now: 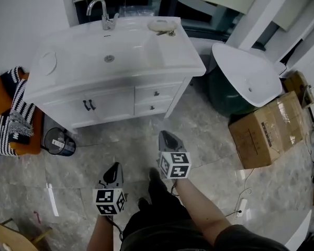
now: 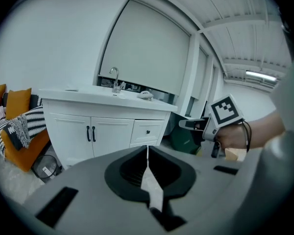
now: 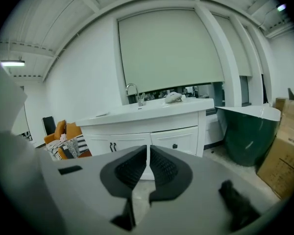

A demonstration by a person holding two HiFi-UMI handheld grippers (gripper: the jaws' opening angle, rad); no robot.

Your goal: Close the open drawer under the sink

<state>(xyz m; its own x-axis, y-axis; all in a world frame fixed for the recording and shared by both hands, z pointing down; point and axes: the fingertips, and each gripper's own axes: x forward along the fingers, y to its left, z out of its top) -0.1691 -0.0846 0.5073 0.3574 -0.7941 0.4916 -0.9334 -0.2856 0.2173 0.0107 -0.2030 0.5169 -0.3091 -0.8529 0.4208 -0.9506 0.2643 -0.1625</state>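
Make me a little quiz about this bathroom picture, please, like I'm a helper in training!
1. True or false: the drawers of the white vanity look pushed in.
2. What stands on the floor to the right of the vanity in the head view? A) a cardboard box B) a bicycle C) a fridge
3. Are the jaws of the left gripper and the right gripper apart or together?
Key: 1 true. 2 A. 3 together, with nothing between them.
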